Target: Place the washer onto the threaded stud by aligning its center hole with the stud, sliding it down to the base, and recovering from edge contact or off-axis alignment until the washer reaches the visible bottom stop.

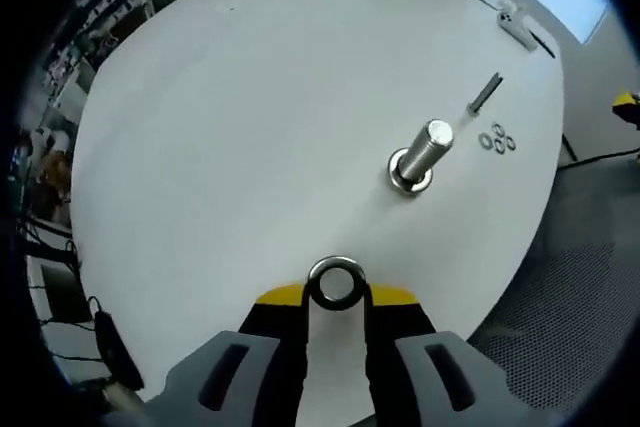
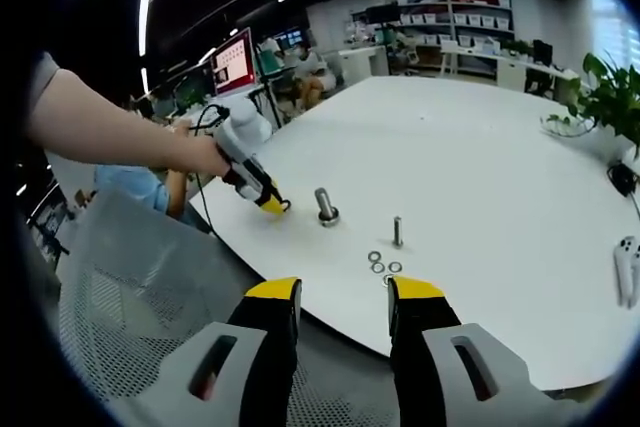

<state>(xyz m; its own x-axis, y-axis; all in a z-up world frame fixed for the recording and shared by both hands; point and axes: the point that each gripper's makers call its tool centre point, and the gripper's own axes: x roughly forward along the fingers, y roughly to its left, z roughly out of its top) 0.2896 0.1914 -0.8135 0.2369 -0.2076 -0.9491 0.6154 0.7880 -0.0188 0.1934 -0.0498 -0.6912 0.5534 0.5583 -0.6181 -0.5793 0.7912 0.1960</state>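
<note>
Right gripper view, white table [image 2: 480, 147], office shelves [image 2: 470, 22], plant [image 2: 610, 92]

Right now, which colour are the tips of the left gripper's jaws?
Yellow, on the left gripper, which holds the washer; the left gripper view shows it best.

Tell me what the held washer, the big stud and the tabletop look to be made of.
Washer: bright metal, probably steel, with a shiny silver ring face.
Stud: polished metal; its end glints.
Tabletop: smooth matte white, likely laminate or painted board; the look leaves it open.
</note>
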